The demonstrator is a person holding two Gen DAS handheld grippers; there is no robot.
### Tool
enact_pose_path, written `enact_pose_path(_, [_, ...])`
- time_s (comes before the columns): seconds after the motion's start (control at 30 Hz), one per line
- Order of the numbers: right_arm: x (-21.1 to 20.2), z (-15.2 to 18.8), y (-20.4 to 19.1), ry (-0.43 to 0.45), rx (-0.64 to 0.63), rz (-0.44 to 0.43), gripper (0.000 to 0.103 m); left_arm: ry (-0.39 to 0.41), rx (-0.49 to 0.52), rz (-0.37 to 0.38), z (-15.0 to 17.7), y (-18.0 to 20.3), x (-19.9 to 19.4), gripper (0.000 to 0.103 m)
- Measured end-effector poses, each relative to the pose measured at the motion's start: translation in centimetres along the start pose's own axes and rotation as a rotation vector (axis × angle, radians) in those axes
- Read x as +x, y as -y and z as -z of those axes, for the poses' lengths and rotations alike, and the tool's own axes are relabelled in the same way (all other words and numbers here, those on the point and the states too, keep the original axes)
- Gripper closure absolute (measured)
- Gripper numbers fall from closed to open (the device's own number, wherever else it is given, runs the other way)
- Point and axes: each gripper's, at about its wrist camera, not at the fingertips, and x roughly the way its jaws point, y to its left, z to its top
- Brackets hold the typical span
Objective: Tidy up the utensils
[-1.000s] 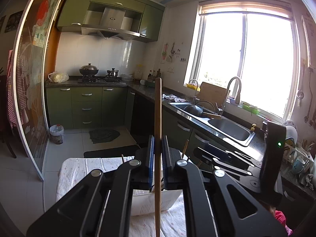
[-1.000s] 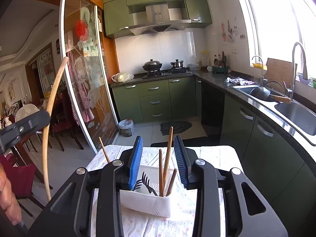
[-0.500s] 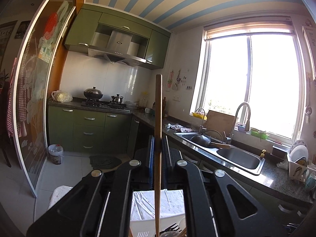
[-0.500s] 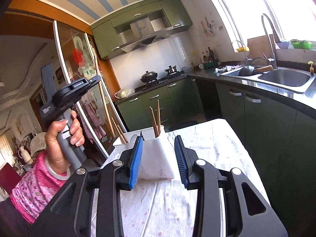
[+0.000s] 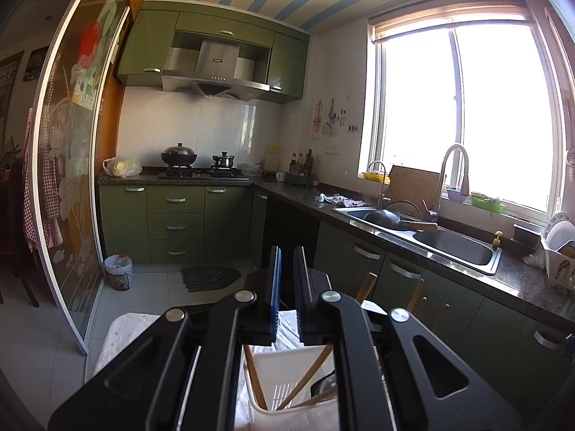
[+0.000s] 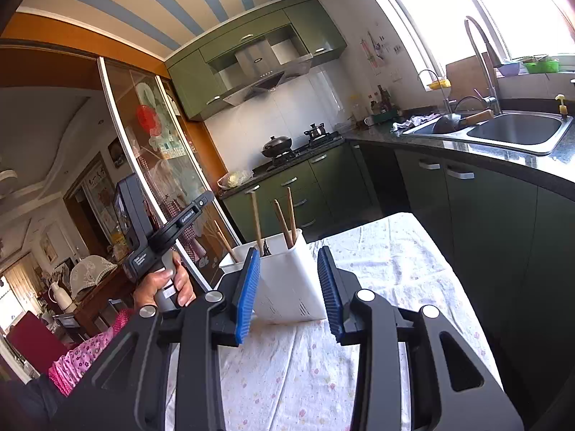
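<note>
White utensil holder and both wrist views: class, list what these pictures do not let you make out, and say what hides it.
- White utensil holder, left wrist view: front wall and base hidden by the left gripper.
- Same holder, right wrist view: the dark utensil inside is too small to identify.
- Table: near end cut off by the frame and the right gripper.
- Window: outside washed out by glare.

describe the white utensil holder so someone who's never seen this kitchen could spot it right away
Find the table with the flowered cloth, opposite the green cabinets. The white utensil holder stands near its far end. It's the only thing on the cloth, with wooden handles sticking up from it.
</note>
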Motion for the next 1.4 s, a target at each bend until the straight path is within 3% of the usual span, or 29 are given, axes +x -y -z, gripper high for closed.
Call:
enact_pose_path(0.23, [1.0, 0.3, -0.1, -0.04, 0.0, -0.023, 0.069, -0.044, -0.058, 0.02, 1.7, -1.5, -4.4, 0.096])
enact_pose_path(0.33, [1.8, 1.0, -0.8, -0.064, -0.026, -0.029, 0.058, -0.086, -0.085, 0.022, 2.8, -1.9, -6.7, 0.092])
enact_pose_path(0.4, [2.0, 1.6, -1.6, -0.066, -0.064, -0.029, 0.052, -0.106, -0.088, 0.011, 3.8, -1.8, -8.6, 0.07])
enact_pose_path(0.67, [-0.4, 4.4, -4.6, -0.047, -0.238, -0.047, 0.009, -0.106, 0.018, -0.027, 7.7, 1.1, -16.8, 0.023])
enact_pose_path(0.8, [-3.0, 5.6, -5.1, -0.039, -0.296, -0.006, 0.005, -0.114, 0.009, -0.022, 9.0, 1.5, -20.2, 0.014])
enact_pose_path(1.1, [-9.5, 7.5, -6.6, 0.013, -0.378, 0.075, 0.005, -0.102, 0.013, -0.056, 8.6, 1.5, -26.0, 0.012])
enact_pose_path(1.2, [-10.8, 7.6, -6.9, 0.05, -0.379, 0.102, 0.005, -0.084, 0.048, -0.081, 7.9, 1.8, -26.9, 0.01])
enact_pose_path(1.4, [-10.9, 7.4, -6.5, 0.049, -0.329, 0.069, 0.005, -0.072, 0.084, -0.092, 7.6, 2.5, -27.2, 0.008])
